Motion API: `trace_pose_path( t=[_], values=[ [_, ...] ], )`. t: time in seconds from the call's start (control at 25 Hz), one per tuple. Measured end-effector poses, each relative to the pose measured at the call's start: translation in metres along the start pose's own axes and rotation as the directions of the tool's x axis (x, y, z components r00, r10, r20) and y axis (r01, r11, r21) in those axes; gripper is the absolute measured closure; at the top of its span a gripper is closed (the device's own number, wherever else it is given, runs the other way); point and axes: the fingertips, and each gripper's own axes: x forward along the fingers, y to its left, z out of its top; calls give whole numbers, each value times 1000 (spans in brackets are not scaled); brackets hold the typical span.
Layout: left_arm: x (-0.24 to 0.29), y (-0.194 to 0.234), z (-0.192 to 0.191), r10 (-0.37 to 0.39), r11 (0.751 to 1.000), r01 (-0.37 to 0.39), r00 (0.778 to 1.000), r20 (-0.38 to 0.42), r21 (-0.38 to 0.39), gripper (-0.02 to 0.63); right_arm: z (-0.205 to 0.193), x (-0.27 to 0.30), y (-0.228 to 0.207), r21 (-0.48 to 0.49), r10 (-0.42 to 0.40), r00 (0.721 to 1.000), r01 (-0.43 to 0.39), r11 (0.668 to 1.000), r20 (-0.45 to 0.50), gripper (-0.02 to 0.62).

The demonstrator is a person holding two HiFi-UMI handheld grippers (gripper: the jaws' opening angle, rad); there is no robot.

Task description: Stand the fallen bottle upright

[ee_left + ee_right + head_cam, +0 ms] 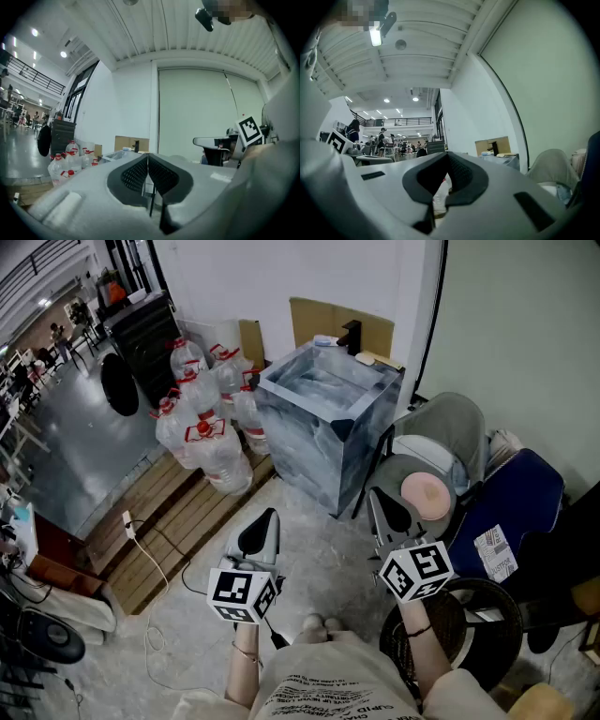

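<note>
Several large clear water bottles (202, 432) with red caps are clustered on the wooden pallet floor at the back left. From here none of them shows plainly as lying down. They also appear far off at the left in the left gripper view as bottles (65, 161). My left gripper (268, 515) is held level over the concrete floor, its jaws together with nothing between them (148, 154). My right gripper (378, 495) is level beside it, its pads meeting at the tip and empty (447, 153). A bottle (440, 194) shows far beyond the right gripper's pads.
A blue-grey marbled box (323, 427) stands ahead, between the bottles and a grey chair (441, 442). A white cable with a socket (131, 521) runs over the pallet boards. A round black base (469, 624) lies by my right arm.
</note>
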Motion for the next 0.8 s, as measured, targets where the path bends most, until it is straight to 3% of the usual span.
trace_pose_path(
  t=[0.56, 0.8],
  values=[
    [9, -3, 7, 21, 1000, -21, 998, 53, -11, 578, -1, 0, -17, 30, -14, 999, 13, 999, 34, 592],
    [24, -5, 2, 45, 999, -46, 998, 32, 20, 573, -2, 3, -22, 19, 1, 999, -2, 1000, 48, 592]
  ],
)
